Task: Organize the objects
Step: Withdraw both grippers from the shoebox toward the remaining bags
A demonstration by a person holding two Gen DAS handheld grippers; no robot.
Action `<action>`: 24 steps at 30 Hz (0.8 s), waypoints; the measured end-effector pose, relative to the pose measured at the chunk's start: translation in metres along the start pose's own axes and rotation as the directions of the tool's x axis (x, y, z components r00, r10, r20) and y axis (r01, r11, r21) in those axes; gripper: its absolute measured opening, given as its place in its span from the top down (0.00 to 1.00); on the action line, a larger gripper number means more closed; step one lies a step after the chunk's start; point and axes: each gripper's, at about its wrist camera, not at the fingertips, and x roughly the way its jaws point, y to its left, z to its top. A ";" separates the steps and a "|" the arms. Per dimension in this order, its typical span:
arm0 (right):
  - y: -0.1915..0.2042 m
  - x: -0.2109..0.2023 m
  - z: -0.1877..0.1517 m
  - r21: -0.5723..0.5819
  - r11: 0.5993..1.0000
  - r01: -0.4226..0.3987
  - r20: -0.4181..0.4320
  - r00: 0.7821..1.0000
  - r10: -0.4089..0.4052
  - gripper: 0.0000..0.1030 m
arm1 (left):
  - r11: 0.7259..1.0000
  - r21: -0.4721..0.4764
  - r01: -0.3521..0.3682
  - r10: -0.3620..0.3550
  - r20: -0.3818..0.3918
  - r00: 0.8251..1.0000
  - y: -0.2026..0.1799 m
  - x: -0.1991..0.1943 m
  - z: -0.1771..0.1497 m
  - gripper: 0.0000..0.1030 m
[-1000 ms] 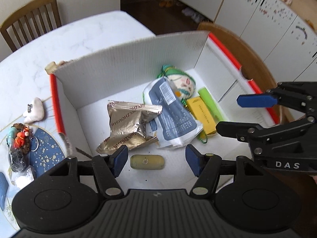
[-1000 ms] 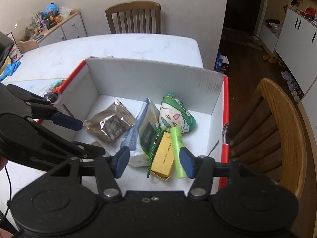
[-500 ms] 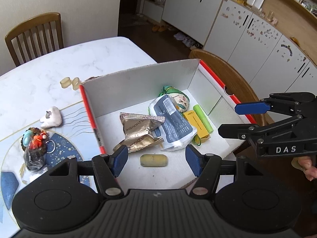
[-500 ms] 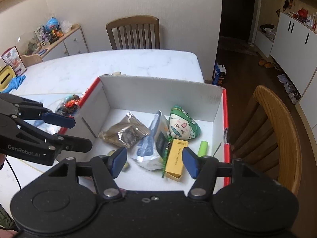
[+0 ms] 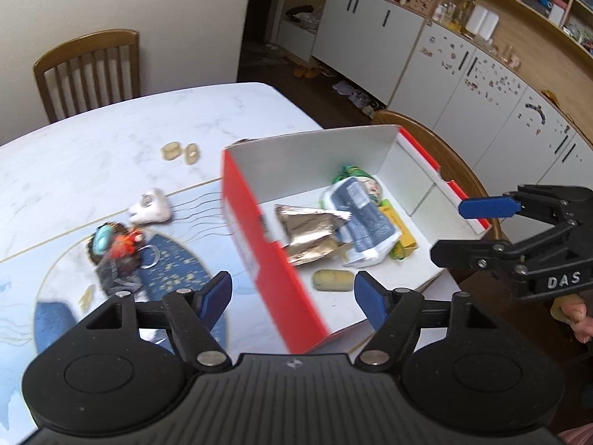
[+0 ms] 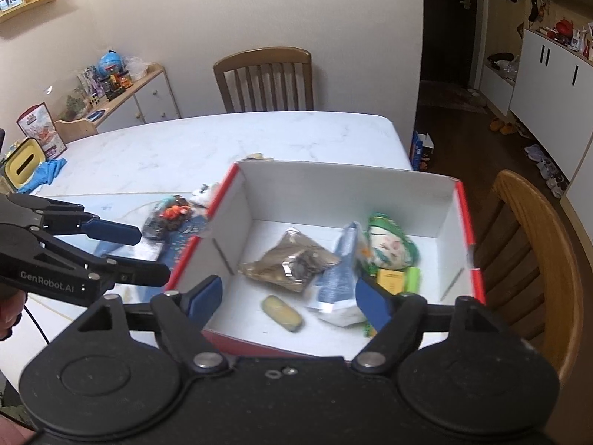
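Note:
A red-and-white cardboard box (image 5: pixel 259 222) (image 6: pixel 465 222) sits at the table's near corner. It holds a gold foil packet (image 5: pixel 311 226) (image 6: pixel 292 265), a blue-white pouch (image 5: pixel 365 218) (image 6: pixel 339 278), a green plush (image 6: pixel 389 243), a yellow carton (image 6: pixel 389 280) and a tan oval piece (image 5: pixel 331 280) (image 6: pixel 281 313). My left gripper (image 5: pixel 292 294) is open and empty above the box's left wall. My right gripper (image 6: pixel 289 298) is open and empty above the box's near edge. Each gripper shows in the other's view.
On the table left of the box lie a white tooth-shaped item (image 5: pixel 150 210), a colourful keychain bundle (image 5: pixel 116 246) (image 6: pixel 168 217), two tan pieces (image 5: pixel 179 152) and a blue patterned mat (image 5: pixel 174 278). Wooden chairs (image 5: pixel 87 70) (image 6: pixel 537 259) stand at the far side and right.
Both grippers have pulled up and back from the box, still open. The left view has swung left, so the box's red outer wall and more of the table show.

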 end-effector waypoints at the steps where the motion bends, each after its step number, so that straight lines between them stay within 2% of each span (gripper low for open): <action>1: 0.005 0.001 0.000 0.000 1.000 -0.004 0.002 1.000 0.004 0.20 | 1.000 -0.010 0.000 0.000 -0.001 1.000 0.006 -0.002 -0.002 0.28; 3: 0.015 0.002 0.000 0.006 1.000 -0.016 0.004 1.000 0.016 0.17 | 0.999 -0.037 -0.001 0.001 -0.004 1.000 0.020 -0.006 -0.005 0.23; 7: 0.036 0.008 0.000 0.005 0.999 -0.043 0.005 0.999 0.043 0.14 | 0.998 -0.062 -0.021 0.021 -0.003 1.000 0.045 -0.012 -0.012 0.23; 10: 0.055 0.013 -0.002 -0.002 0.998 -0.057 -0.003 0.998 0.057 0.14 | 0.996 -0.078 -0.035 0.034 -0.006 0.999 0.063 -0.015 -0.017 0.18; 17: 0.095 0.027 -0.006 -0.037 0.996 -0.075 -0.018 0.997 0.075 0.13 | 0.990 -0.116 -0.082 0.080 -0.020 0.997 0.105 -0.015 -0.029 0.13; 20: 0.112 0.036 -0.007 -0.055 0.995 -0.083 -0.034 0.996 0.081 0.13 | 0.988 -0.134 -0.079 0.078 -0.009 0.997 0.119 -0.015 -0.033 0.13; 23: 0.128 0.044 -0.009 -0.070 0.994 -0.088 -0.049 0.995 0.085 0.13 | 0.985 -0.145 -0.092 0.094 0.005 0.996 0.131 -0.013 -0.036 0.00; 24: 0.133 0.047 -0.009 -0.074 0.993 -0.091 -0.053 0.995 0.087 0.13 | 0.985 -0.146 -0.095 0.098 0.013 0.995 0.135 -0.012 -0.036 0.00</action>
